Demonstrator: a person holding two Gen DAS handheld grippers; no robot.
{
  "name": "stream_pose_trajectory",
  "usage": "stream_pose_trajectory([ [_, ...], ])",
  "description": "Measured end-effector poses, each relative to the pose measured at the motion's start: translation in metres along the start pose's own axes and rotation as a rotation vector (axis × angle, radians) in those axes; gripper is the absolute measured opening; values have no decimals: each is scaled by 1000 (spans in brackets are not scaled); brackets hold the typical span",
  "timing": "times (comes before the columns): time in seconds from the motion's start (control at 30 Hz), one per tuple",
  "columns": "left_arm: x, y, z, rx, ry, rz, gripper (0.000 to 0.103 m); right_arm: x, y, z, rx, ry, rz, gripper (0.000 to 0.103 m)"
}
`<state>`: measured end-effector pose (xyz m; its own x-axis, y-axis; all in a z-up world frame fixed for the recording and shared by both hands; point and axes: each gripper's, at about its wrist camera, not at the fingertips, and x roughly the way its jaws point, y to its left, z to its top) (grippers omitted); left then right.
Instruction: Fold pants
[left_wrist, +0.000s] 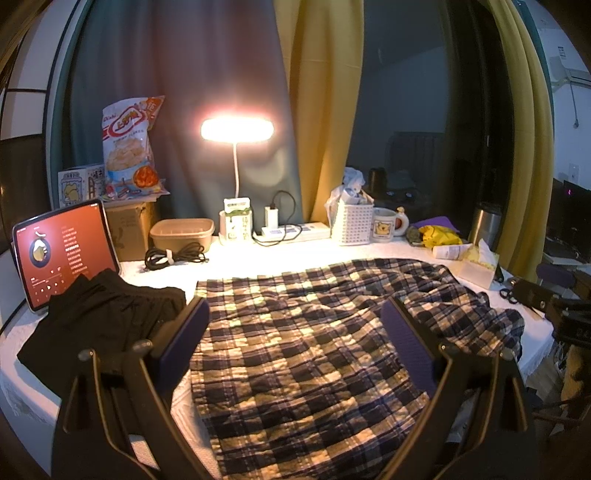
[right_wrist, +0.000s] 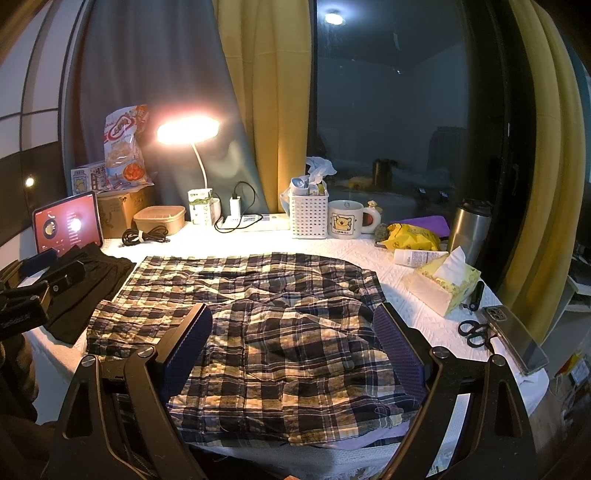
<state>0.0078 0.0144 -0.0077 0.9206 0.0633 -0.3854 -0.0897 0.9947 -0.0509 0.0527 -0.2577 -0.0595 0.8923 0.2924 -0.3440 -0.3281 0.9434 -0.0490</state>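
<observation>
**Plaid pants spread flat, both grippers poised above**

The navy-and-cream plaid crinkled cotton pants lie on the white quilted table cover, long axis running left to right; the right gripper hovers over the rumpled end, jaws spread wide and holding nothing; the left gripper hangs over the smoother end, jaws likewise spread; a black folded garment lies just beside, leftward; the rumpled end probably needs smoothing before folding.

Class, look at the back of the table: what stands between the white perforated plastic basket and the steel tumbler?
In the right wrist view, between the white perforated plastic basket and steel tumbler stand a cartoon-printed white mug and a crumpled yellow bag.
</observation>
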Motion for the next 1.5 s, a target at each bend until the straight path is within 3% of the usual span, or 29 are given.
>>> stream_pose_trajectory([
  [0.53, 2, 0, 0, 6, 3, 5, 95, 4, -2, -1, -1, 2, -5, 91],
  [0.67, 16, 3, -3, 8, 37, 0, 95, 16, -14, -2, 18, 16, -33, 91],
  [1.0, 109, 52, 4, -11, 203, 66, 95, 84, -58, 16, 53, 106, -77, 91],
  [1.2, 176, 80, 16, -6, 312, 31, 95, 134, -84, 37, 55, 169, -77, 91],
  [1.37, 244, 98, 20, 59, 413, 37, 95, 185, -110, 54, 49, 241, -37, 91],
  [1.5, 292, 118, 19, 34, 502, 18, 95, 237, -123, 57, 17, 334, 15, 91],
])
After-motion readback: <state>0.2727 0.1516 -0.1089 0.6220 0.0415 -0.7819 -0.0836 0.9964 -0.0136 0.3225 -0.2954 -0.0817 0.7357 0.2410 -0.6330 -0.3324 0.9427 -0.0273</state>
